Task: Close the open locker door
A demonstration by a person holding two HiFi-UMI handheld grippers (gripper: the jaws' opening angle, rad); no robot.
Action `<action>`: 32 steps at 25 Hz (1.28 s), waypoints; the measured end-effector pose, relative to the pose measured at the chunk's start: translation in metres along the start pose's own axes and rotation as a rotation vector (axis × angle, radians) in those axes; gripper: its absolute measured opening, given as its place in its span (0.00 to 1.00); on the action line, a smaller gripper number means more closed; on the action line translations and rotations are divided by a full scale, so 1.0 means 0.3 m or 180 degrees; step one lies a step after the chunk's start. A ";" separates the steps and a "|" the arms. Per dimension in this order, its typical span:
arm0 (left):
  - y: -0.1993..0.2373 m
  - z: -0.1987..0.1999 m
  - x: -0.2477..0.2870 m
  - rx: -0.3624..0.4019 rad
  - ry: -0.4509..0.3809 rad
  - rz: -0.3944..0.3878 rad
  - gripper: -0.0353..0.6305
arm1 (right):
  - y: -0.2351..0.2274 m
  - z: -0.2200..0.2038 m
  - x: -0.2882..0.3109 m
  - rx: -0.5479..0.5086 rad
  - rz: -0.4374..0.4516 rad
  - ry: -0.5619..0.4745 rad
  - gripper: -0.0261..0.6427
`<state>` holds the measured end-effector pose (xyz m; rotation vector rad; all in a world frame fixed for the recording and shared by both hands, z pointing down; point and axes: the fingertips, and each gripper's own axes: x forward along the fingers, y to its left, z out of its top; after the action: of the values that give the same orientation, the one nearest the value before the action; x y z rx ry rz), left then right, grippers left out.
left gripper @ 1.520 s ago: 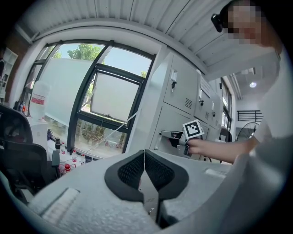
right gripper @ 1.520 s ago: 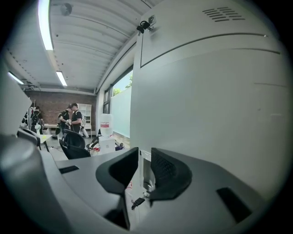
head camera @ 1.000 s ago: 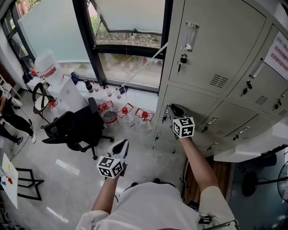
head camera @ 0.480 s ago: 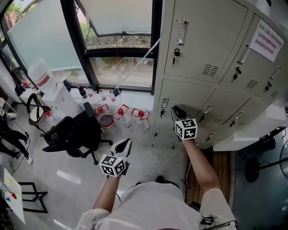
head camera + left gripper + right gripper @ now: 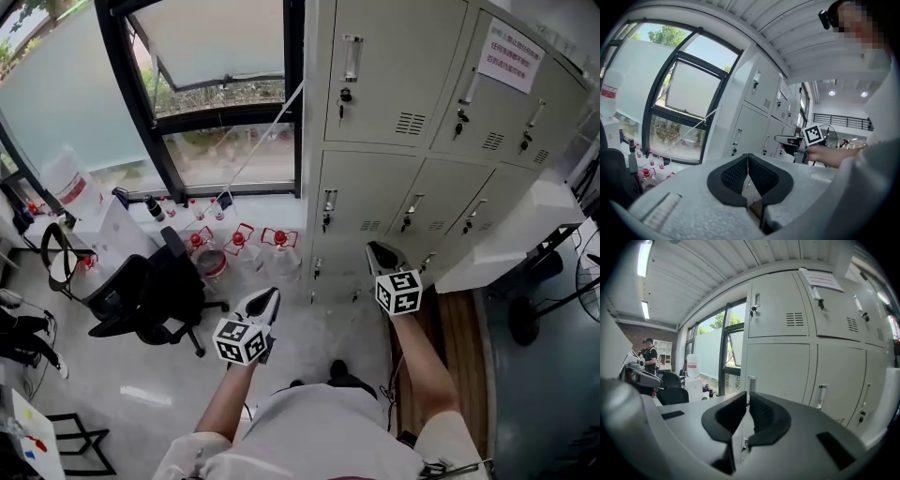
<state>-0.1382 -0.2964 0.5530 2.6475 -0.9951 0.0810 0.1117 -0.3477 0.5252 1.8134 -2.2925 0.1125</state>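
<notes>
The grey locker bank (image 5: 361,202) fills the upper right of the head view, and every door I can see lies flush. My right gripper (image 5: 378,248) hangs in front of the bottom row, clear of the doors. In the right gripper view it (image 5: 747,393) points at a lower door (image 5: 778,376). Its jaws have just been closing to a thin slit, with nothing between them. My left gripper (image 5: 267,298) floats over the floor left of the lockers, shut and empty, its pads touching (image 5: 748,155). The left gripper view shows the lockers (image 5: 750,126) and the right gripper's marker cube (image 5: 813,135).
A black office chair (image 5: 150,286) stands on the floor at left. Several red-capped bottles (image 5: 248,239) sit below the window (image 5: 216,141). A large water jug (image 5: 70,178) is at far left. A white tabletop (image 5: 506,239) juts out beside the lockers at right. A person (image 5: 648,350) stands far off.
My right gripper has drawn back from the lower locker door toward me. The lockers have slid left in the head view. The left gripper has shifted a little.
</notes>
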 end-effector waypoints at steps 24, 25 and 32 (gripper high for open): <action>-0.209 0.084 0.015 0.0136 -0.0158 -0.0167 0.08 | -0.007 0.040 -0.422 -0.0112 -0.0020 -0.0291 0.05; -0.212 0.094 0.015 0.0151 -0.0176 -0.0150 0.08 | -0.016 0.045 -0.426 -0.0106 -0.0016 -0.0309 0.04; -0.226 0.132 0.020 0.0179 -0.0259 -0.0035 0.08 | -0.060 0.060 -0.454 -0.0068 -0.0023 -0.0402 0.04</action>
<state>-0.0916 -0.2642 0.4981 2.7268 -1.0179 -0.0010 0.1566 -0.2258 0.4770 1.8679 -2.3613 -0.0285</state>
